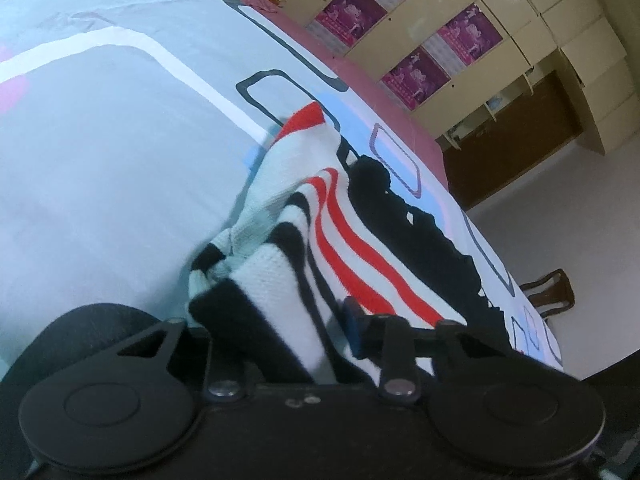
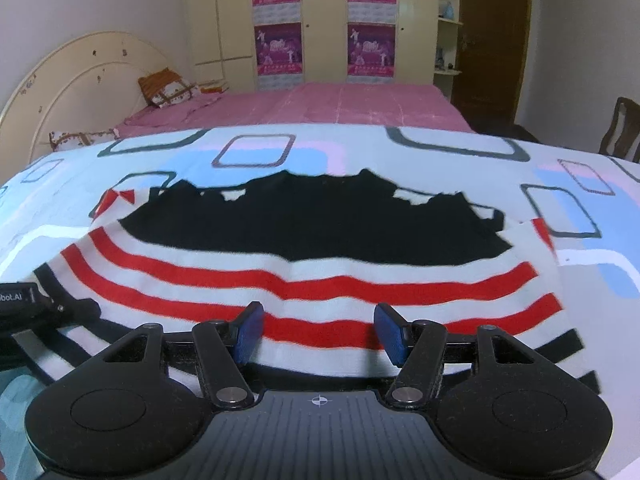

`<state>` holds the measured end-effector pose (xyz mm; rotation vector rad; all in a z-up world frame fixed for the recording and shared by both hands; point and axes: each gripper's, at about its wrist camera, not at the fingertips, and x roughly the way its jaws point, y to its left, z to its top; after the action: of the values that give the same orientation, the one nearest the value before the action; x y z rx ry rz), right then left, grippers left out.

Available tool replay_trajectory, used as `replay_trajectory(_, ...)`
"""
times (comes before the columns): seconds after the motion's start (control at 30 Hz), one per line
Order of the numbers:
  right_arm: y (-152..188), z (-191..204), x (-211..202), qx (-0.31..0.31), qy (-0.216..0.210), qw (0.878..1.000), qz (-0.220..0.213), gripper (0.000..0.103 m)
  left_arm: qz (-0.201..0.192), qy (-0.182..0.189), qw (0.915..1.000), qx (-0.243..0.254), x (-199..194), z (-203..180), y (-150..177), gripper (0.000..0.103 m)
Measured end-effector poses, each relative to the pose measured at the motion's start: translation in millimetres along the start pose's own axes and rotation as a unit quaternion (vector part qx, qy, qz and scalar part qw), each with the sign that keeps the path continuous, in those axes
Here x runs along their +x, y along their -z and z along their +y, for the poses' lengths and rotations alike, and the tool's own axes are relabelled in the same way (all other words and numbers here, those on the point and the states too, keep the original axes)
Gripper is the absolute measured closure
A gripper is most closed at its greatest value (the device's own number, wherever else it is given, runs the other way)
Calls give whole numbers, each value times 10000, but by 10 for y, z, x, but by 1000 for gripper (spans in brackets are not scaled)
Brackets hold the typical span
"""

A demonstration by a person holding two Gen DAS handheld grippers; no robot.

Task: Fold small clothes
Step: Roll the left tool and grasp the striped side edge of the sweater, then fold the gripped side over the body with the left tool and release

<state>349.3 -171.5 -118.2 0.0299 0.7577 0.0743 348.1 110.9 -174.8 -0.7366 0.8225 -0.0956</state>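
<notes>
A small knitted garment [image 2: 320, 280], white with red and black stripes and a black upper part, lies spread on a pale blue patterned sheet [image 2: 580, 280]. In the left wrist view its striped corner [image 1: 280, 272] is bunched up between my left gripper's [image 1: 280, 324] jaws. One blue pad [image 1: 354, 332] presses against the fabric, while the other finger is hidden under it. My right gripper [image 2: 320, 334] stands open over the garment's near striped hem, both blue pads [image 2: 250, 332] showing, with fabric lying flat below them. The left gripper's body [image 2: 28, 308] shows at the garment's left edge.
Behind the sheet lies a pink bed cover [image 2: 340, 104] with a patterned bag [image 2: 168, 88] by the cream headboard [image 2: 80, 76]. A wardrobe with purple posters [image 2: 280, 44] stands at the back, and a wooden chair [image 2: 624, 128] at the right. The bed's edge drops to the floor [image 1: 560, 220].
</notes>
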Motion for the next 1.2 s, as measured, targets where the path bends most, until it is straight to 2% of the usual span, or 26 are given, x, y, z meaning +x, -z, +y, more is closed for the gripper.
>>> replay_trajectory(0.07, 69, 57, 110, -163, 84, 9997, 153, 42, -1, 25, 10000, -15, -11, 1, -7, 77)
replay_trajectory(0.13, 117, 103, 162, -404, 186, 9989, 110, 42, -15, 30, 10000, 40, -25, -7, -2, 77)
replay_trajectory(0.23, 51, 99, 172, -312, 212, 9991, 197, 42, -24, 25, 9999, 126, -33, -15, 1, 79)
replay_trajectory(0.3, -8, 103, 143, -248, 180, 9995, 66, 42, -25, 8, 9999, 152, -36, -14, 9, 79)
replay_trajectory(0.47, 11, 141, 331, -495, 117, 9985, 184, 42, -61, -59, 9998, 182, -38, -38, 18, 79)
replay_trajectory(0.6, 26, 102, 359, -574, 50, 9983, 128, 38, -268, -180, 9991, 257, -79, -128, 67, 83)
replay_trajectory(0.77, 56, 64, 357, -603, -56, 9982, 30, 37, -555, -286, 9974, 347, -164, -299, 88, 85)
replay_trajectory(1.0, 61, 2, 346, -597, -233, 9979, -8, 37, -868, -170, 9902, 1084, -255, -783, 87, 86)
replay_trajectory(1.2, 25, -66, 320, -537, -417, 9977, -16, 37, -939, 211, 9742, 2041, -247, -1387, 178, 86)
